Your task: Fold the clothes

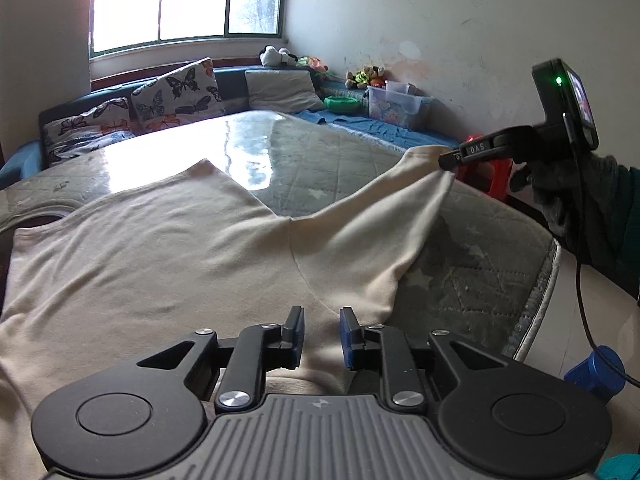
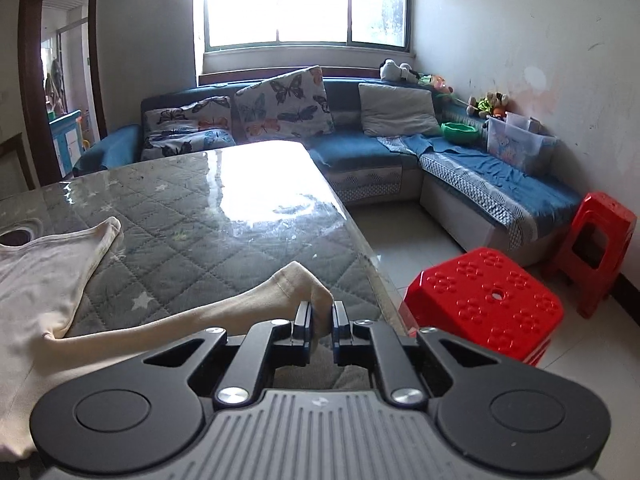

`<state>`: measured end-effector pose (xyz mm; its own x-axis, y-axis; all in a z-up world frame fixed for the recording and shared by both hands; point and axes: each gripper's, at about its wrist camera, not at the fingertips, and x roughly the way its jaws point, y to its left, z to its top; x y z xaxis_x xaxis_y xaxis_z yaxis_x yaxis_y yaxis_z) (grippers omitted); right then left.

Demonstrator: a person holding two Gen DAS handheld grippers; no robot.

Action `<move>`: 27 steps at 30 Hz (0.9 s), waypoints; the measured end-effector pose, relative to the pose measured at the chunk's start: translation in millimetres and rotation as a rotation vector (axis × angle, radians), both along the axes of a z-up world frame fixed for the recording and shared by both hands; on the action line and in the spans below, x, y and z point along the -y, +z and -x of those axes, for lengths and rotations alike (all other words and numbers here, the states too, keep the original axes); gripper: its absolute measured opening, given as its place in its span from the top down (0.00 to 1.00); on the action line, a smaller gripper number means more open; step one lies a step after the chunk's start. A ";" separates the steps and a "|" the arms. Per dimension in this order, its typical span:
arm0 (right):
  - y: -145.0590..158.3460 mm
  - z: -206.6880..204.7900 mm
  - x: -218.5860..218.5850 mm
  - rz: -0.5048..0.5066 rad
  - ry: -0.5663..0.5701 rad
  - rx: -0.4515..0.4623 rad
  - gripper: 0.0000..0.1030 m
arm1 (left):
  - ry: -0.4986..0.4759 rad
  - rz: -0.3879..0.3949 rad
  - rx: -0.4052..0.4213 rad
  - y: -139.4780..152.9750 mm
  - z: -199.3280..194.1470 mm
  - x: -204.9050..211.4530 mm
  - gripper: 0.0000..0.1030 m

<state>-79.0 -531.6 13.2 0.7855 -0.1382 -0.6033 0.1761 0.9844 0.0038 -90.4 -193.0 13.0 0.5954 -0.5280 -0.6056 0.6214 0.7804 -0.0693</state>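
One sleeve (image 2: 304, 280) of the cream shirt (image 1: 160, 248) spread on the counter (image 2: 224, 216) is pinched in the right tongs (image 2: 322, 320), left tongs (image 1: 322, 322) spread above the body; carry sleeve inward taut, avoid bunching.

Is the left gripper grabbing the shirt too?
No, the left gripper hangs open above the cream shirt, nothing between its fingers.

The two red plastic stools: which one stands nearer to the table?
The low red plastic stool with the dotted top, right beside the table edge; the taller red stool stands by the blue sofa.
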 end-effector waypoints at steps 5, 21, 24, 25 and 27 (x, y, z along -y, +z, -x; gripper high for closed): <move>-5.6 -1.8 0.3 -0.006 0.002 -0.012 0.92 | 0.007 0.014 -0.010 -0.1 -0.9 -0.9 0.79; 117.6 18.5 -113.3 0.051 0.428 0.182 0.92 | 0.226 0.072 0.006 13.5 -3.0 -76.2 0.74; 128.6 16.8 -149.3 0.056 0.533 0.193 0.92 | 0.285 0.086 0.011 14.4 -1.5 -99.5 0.72; 129.1 15.5 -163.4 0.057 0.569 0.192 0.92 | 0.299 0.088 0.012 14.3 -0.4 -104.9 0.72; 127.7 12.2 -195.4 0.058 0.647 0.183 0.92 | 0.324 0.094 0.013 14.0 3.1 -115.3 0.72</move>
